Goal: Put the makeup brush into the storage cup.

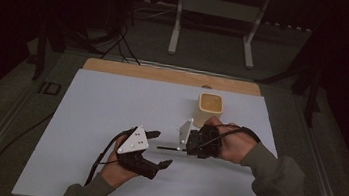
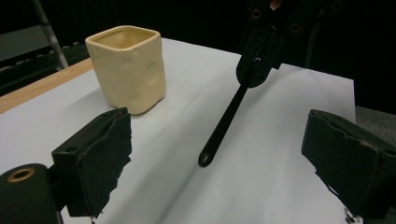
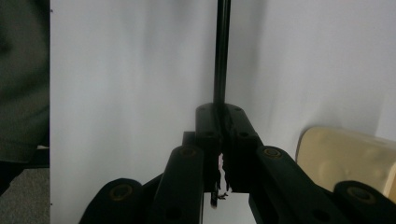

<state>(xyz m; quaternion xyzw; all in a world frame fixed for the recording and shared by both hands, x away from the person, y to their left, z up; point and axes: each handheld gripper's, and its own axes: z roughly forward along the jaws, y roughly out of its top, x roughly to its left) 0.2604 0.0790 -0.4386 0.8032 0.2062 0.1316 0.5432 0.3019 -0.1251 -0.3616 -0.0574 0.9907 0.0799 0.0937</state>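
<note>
Cream cup point(image 2: 128, 67), black rod point(image 2: 224, 123)

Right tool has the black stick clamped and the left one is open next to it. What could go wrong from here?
1. The right tool grips the thin black stick only at one end, so it may pivot or slip if the open left tool knocks its free end.
2. The cream cup stands close behind the right tool; a swing that way could tip it.
</note>
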